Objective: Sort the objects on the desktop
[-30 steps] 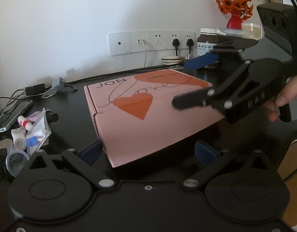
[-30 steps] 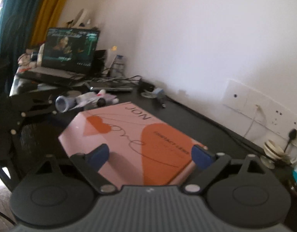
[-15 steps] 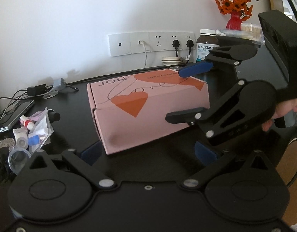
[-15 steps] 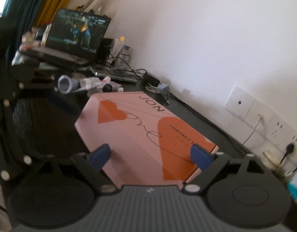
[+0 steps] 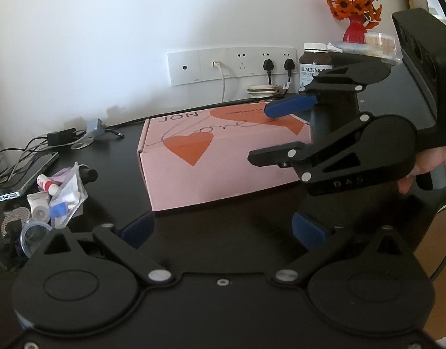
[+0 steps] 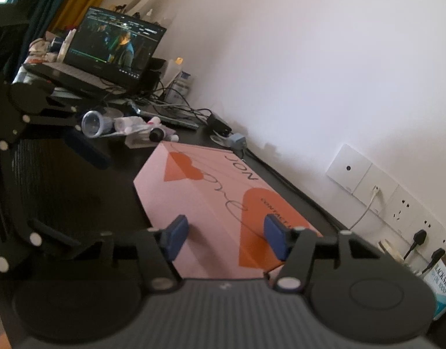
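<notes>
A pink cardboard box [image 5: 223,157] with orange hearts and "JON" lettering lies flat on the black desk [image 5: 246,226]. It also shows in the right wrist view [image 6: 211,203]. My left gripper [image 5: 223,229] is open and empty, just in front of the box's near side. My right gripper [image 6: 225,240] is open at the box's right end, one blue pad [image 5: 289,107] over the top and the other finger along the front side. It also shows from the side in the left wrist view [image 5: 281,133]. Whether the pads touch the box I cannot tell.
A heap of small tubes, a clear bag and a plastic cup [image 5: 54,197] lies left of the box. A phone and cables [image 5: 25,171] lie behind it. Wall sockets [image 5: 231,64], a brown supplement bottle [image 5: 315,64] and a red vase with orange flowers [image 5: 353,5] stand at the back right. An open laptop [image 6: 106,55] stands far left.
My left gripper has drawn back from the box, which now lies farther away. My right gripper has tilted and its jaws have narrowed around the box's right end.
</notes>
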### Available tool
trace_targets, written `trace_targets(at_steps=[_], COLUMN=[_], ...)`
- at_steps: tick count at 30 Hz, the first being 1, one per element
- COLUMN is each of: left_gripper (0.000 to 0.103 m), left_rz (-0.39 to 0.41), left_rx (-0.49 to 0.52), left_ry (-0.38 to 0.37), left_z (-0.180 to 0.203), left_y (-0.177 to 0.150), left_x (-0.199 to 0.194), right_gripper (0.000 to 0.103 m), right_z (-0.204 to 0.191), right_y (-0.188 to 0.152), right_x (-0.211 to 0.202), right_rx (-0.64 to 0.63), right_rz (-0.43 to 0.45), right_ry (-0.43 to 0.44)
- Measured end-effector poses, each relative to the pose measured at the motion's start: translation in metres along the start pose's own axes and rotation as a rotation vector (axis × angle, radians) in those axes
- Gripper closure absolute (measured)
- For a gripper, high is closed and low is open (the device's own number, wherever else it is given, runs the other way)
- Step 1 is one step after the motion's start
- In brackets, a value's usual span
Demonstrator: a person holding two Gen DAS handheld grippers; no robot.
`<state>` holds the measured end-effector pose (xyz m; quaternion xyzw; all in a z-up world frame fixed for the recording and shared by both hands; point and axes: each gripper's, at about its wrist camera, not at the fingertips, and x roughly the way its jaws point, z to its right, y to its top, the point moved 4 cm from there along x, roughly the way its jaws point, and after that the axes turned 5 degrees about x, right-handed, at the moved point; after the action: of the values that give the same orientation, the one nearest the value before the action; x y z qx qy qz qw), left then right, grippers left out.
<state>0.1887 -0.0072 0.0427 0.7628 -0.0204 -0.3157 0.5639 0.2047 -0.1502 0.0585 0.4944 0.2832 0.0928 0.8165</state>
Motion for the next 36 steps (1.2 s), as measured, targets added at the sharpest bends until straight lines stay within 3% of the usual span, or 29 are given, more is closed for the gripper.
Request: trace_targets(at_steps=[3, 4, 5, 6, 10, 25, 36], left_gripper=[0.0, 0.0, 0.0, 0.0, 0.0, 0.0, 0.0], left_rz=[0.003, 0.003, 0.004, 0.003, 0.002, 0.038, 0.041], left_rx=[-0.006, -0.008, -0.011, -0.013, -0.018, -0.053, -0.073], left_ry=[0.003, 0.004, 0.005, 0.005, 0.014, 0.077, 0.103], left_z=[0.0, -0.001, -0.002, -0.002, -0.003, -0.01, -0.018], left_y=[0.0, -0.001, -0.001, -0.001, -0.001, 0.007, 0.012], left_x=[-0.002, -0.003, -0.004, -0.004, -0.004, -0.014, -0.013], right_gripper=[0.042, 0.036, 0.019, 0.01, 0.001, 0.001, 0.001], right_z=[0.002, 0.003, 0.005, 0.008, 0.024, 0.04, 0.033], right_y=[0.003, 0.004, 0.005, 0.007, 0.016, -0.007, -0.013], right_x=[-0.001, -0.002, -0.003, -0.006, -0.007, 0.024, 0.024], right_rx=[0.012, 0.025, 0.037, 0.048, 0.101, 0.116, 0.023], right_rz=[-0.003, 0.0, 0.01, 0.03, 0.076, -0.026, -0.082], right_ry=[0.026, 0.045, 0.057, 0.057, 0.054, 0.037, 0.018])
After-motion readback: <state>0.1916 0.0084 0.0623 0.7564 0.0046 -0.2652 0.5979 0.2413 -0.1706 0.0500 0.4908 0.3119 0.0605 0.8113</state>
